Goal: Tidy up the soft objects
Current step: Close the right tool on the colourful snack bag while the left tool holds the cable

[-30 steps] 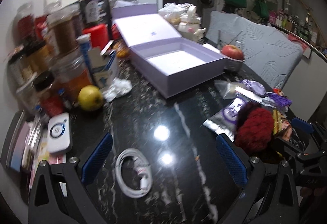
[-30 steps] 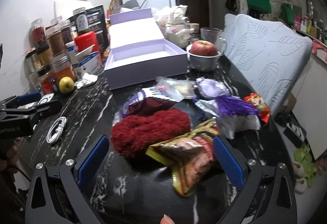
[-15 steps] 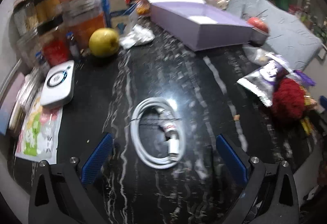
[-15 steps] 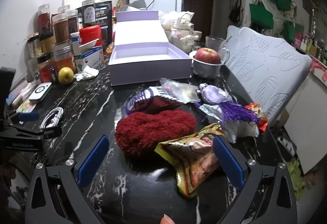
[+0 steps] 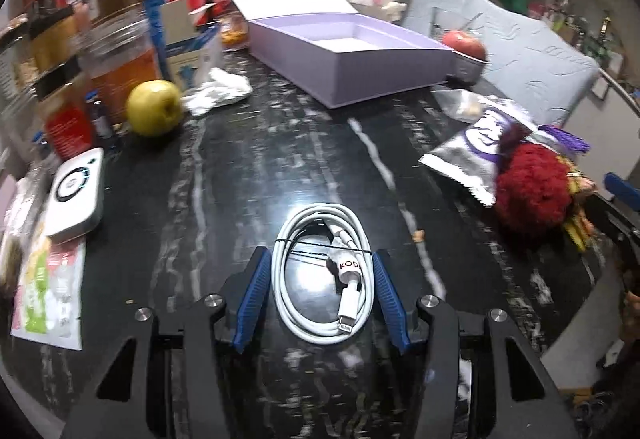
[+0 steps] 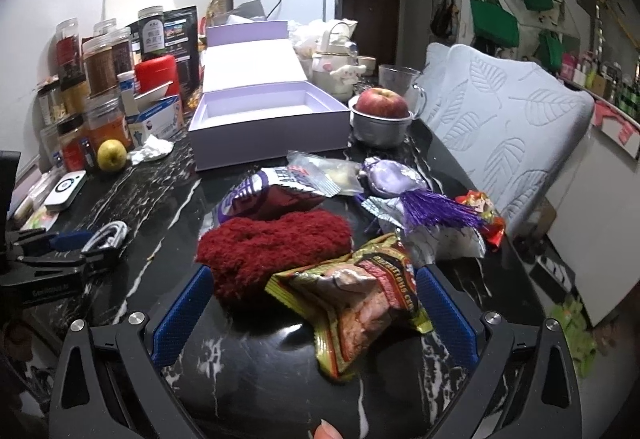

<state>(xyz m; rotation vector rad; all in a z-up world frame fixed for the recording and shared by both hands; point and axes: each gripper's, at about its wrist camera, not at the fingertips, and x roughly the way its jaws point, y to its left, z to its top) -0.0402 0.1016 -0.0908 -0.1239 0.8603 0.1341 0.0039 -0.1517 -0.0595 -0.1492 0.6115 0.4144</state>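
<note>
A coiled white cable (image 5: 326, 271) lies on the black marble table (image 5: 248, 175). My left gripper (image 5: 320, 293) has its blue pads on both sides of the coil, closed in against it. The cable also shows in the right wrist view (image 6: 107, 235) between the left gripper's fingers. My right gripper (image 6: 312, 309) is open above a red fuzzy cloth (image 6: 276, 249) and a snack bag (image 6: 356, 293). The open purple box (image 6: 264, 119) stands empty behind them. The red cloth also shows in the left wrist view (image 5: 532, 191).
Jars (image 6: 100, 79), a yellow apple (image 5: 154, 107), crumpled paper (image 5: 218, 93) and a white device (image 5: 76, 195) crowd the left side. A red apple in a metal bowl (image 6: 382, 119), a purple tasselled pouch (image 6: 396, 179) and snack packets (image 6: 280, 183) lie right. A grey cushioned chair (image 6: 504, 131) stands beyond.
My left gripper has moved forward and down over the cable and closed its pads in around the coil. My right gripper has barely moved and stays open.
</note>
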